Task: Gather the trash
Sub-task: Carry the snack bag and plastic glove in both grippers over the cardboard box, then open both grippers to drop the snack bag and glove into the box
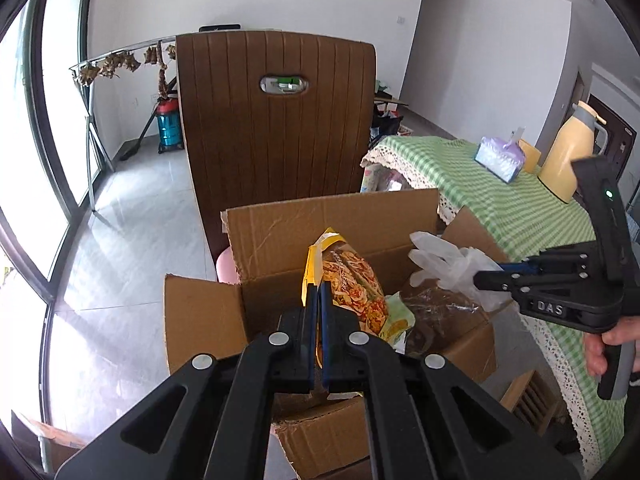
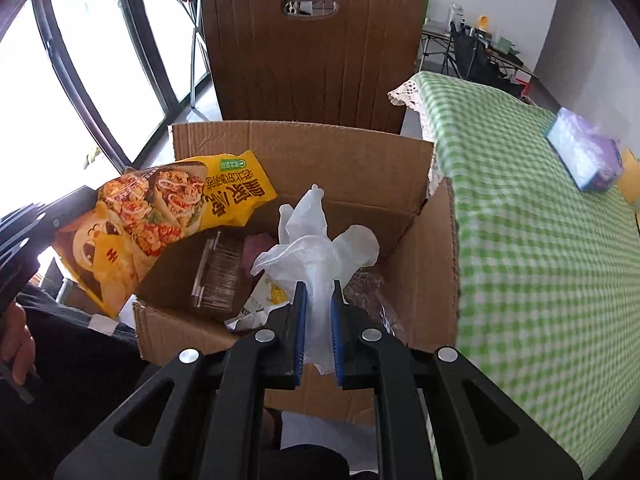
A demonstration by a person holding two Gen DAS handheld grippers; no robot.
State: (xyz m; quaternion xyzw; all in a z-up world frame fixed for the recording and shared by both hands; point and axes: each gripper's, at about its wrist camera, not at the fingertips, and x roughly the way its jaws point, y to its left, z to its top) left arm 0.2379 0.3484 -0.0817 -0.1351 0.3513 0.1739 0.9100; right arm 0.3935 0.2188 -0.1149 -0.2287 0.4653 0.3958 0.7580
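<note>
My left gripper [image 1: 319, 294] is shut on a yellow food wrapper [image 1: 352, 280] and holds it over the open cardboard box [image 1: 280, 232]. The wrapper [image 2: 160, 216] also shows at the left of the right wrist view. My right gripper [image 2: 318, 300] is shut on a clear plastic glove [image 2: 316, 240] above the box [image 2: 320, 152]. The right gripper [image 1: 486, 278] and glove [image 1: 444, 260] show at the right of the left wrist view. Inside the box lie a clear plastic tray [image 2: 220, 276] and other wrappers [image 2: 264, 300].
A brown chair [image 1: 276, 120] stands behind the box. A table with a green checked cloth [image 2: 540, 220] is to the right, holding a tissue pack [image 2: 584, 156] and a yellow jug [image 1: 568, 156]. Windows are on the left.
</note>
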